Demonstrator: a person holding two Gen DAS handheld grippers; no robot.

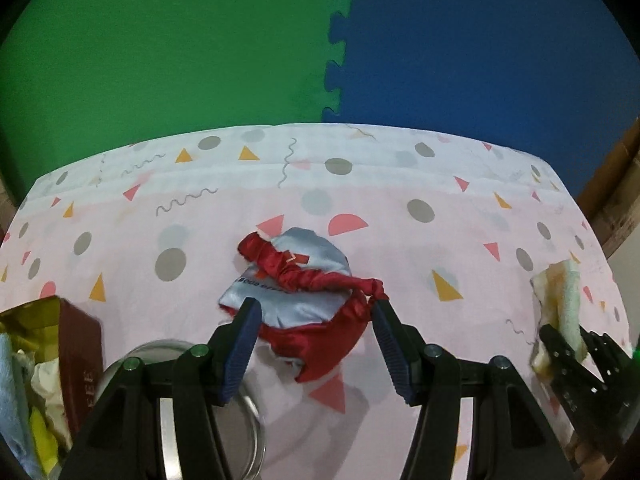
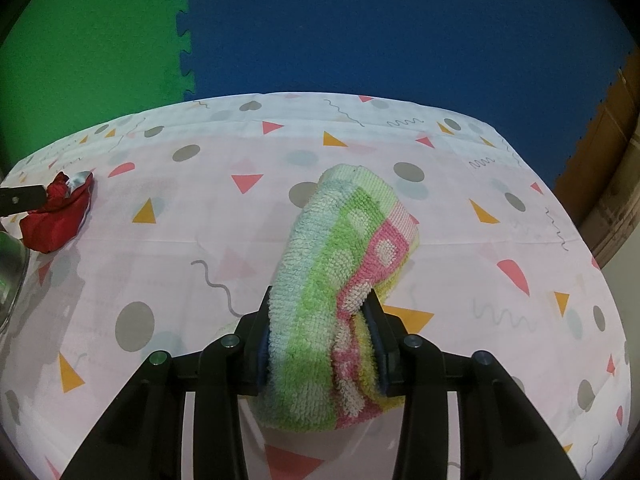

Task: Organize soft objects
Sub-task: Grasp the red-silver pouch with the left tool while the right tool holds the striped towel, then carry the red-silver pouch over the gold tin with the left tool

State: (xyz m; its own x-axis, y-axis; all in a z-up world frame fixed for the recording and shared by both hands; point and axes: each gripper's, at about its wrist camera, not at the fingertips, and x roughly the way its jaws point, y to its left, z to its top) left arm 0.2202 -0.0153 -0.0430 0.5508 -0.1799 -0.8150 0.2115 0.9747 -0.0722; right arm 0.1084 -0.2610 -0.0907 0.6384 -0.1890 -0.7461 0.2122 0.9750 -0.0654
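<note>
A red and silver satin pouch (image 1: 304,288) lies on the patterned tablecloth (image 1: 400,240). My left gripper (image 1: 314,312) is open, its blue-padded jaws on either side of the pouch's near end, low over it. My right gripper (image 2: 320,308) is shut on a folded terry towel (image 2: 344,248) in green, pink, blue and yellow checks, held above the cloth. The towel and right gripper also show at the right edge of the left wrist view (image 1: 560,308). The pouch shows far left in the right wrist view (image 2: 56,208).
A dark red box (image 1: 78,360) holding several cloths stands at the left. A clear glass bowl (image 1: 248,420) sits under my left gripper. Green and blue foam mats (image 1: 340,60) lie beyond the table. Cardboard (image 2: 612,160) stands at the right.
</note>
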